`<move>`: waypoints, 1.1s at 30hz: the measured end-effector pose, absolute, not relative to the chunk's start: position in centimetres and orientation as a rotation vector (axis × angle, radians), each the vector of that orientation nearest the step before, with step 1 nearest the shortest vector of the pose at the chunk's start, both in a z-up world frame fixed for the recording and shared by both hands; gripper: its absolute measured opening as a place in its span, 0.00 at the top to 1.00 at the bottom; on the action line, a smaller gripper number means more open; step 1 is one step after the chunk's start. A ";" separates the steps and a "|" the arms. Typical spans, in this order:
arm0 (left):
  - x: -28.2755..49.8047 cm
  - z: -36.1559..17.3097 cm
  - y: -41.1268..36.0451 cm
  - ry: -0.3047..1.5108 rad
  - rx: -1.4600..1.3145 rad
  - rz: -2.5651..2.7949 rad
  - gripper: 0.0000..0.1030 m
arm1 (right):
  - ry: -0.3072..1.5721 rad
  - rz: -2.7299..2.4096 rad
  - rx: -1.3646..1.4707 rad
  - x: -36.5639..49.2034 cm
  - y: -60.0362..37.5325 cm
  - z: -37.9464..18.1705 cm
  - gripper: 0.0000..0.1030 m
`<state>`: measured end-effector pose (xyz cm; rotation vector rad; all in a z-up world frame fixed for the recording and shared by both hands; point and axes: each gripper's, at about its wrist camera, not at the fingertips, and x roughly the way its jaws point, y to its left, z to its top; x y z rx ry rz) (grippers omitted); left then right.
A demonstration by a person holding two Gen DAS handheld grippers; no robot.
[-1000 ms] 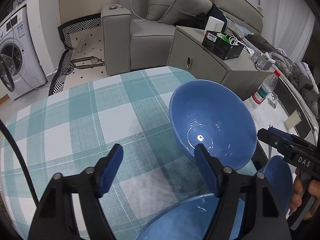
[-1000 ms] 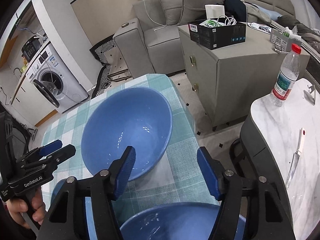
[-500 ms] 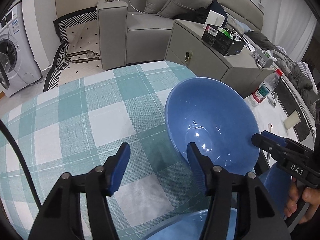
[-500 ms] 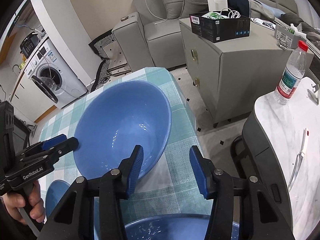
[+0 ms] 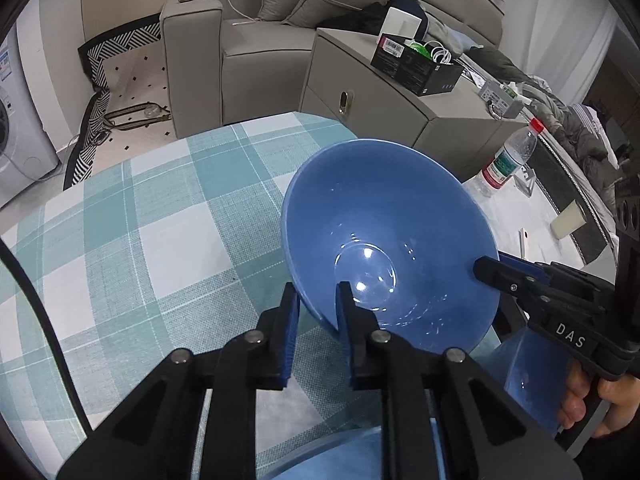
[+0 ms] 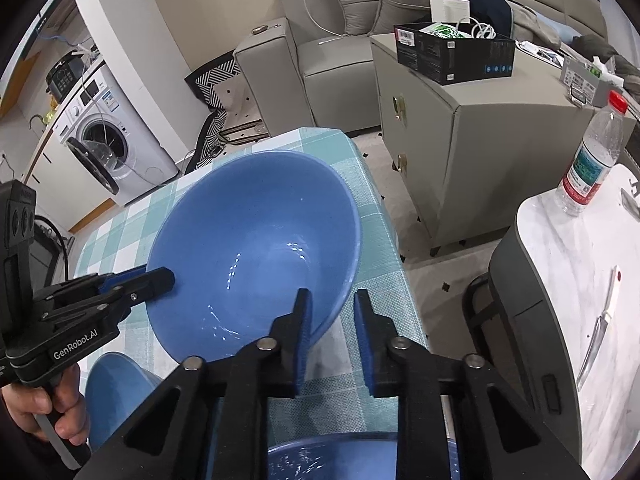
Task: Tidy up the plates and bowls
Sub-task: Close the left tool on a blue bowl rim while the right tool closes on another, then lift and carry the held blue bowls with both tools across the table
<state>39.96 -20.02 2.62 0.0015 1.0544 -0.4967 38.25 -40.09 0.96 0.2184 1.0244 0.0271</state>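
- Left tongs: clamped on the near rim of the large blue bowl, one finger inside the wall, one outside.
- Right tongs: jaws closing on the opposite rim of the same bowl; the rim sits between the fingers, inner finger against the wall. Whether the outer pad has landed yet, you cannot tell.
- The bowl sits near the edge of the checked surface, tilted rather than level. Whether its base rests on the cloth cannot be seen.
- Two more blue bowls lie closer to you: a small one beside the hand on the left tongs, and another at the bottom of frame, under the right tongs.
- Step in hand, as it reads: a two-sided grip on the big bowl before moving it.
- Keep both grips level with each other and lift together; a glazed rim will likely slip if one side leads.
- Mind the surface edge just beyond the bowl.
- Left view only: the right tongs' tip seen side-on across the bowl.
- Right view only: the drop to the floor past the cloth edge, and a knife on the marble counter, well apart.
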 end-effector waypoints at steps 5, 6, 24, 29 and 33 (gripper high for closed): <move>39.8 2.8 -20.1 1.050 0.013 -0.499 0.84 | 1.015 0.019 0.209 38.0 -39.8 1.1 0.82; 39.7 2.8 -20.1 1.047 0.015 -0.497 0.84 | 1.012 0.020 0.212 37.9 -39.8 1.2 0.82; 36.5 5.6 -19.4 0.967 0.016 -0.487 0.84 | 0.894 0.029 0.184 34.1 -39.2 4.4 0.82; 35.1 6.6 -18.7 0.936 0.009 -0.481 0.84 | 0.858 0.042 0.180 32.7 -38.6 5.7 0.82; 33.7 7.4 -18.0 0.914 0.001 -0.471 0.84 | 0.828 0.060 0.179 31.5 -38.1 6.6 0.82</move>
